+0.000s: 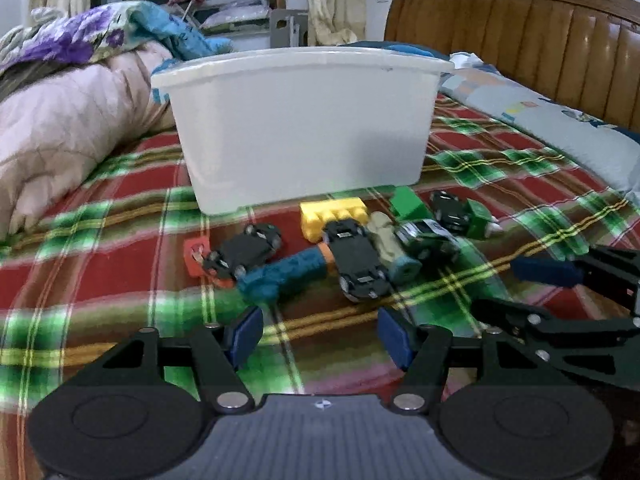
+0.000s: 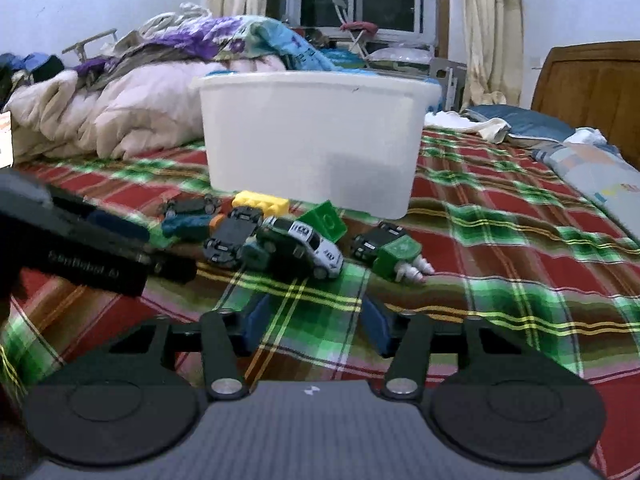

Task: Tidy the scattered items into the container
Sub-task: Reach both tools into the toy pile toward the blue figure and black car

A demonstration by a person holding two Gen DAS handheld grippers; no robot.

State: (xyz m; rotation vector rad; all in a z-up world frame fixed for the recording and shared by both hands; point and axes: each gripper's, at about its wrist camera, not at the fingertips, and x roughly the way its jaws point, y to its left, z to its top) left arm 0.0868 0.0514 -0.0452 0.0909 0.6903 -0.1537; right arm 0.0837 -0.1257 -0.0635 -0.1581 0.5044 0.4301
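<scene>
In front of one white plastic tub: four toy cars, two green blocks, one yellow brick.

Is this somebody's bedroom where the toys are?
Most likely a bedroom: the toys lie on a red-and-green plaid bedsheet, with a brown wooden headboard behind and a rumpled pink quilt beside the white plastic tub.

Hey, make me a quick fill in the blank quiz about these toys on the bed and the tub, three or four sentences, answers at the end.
1. The tub behind the toys is ____ in colour.
2. The toy brick with studs on top, just in front of the tub, is ____.
3. Both the left gripper and the right gripper are ____, holding nothing.
4. The black toy car nearest the left gripper lies ____, its underside showing.

Missing words: white; yellow; open; upside down
</scene>
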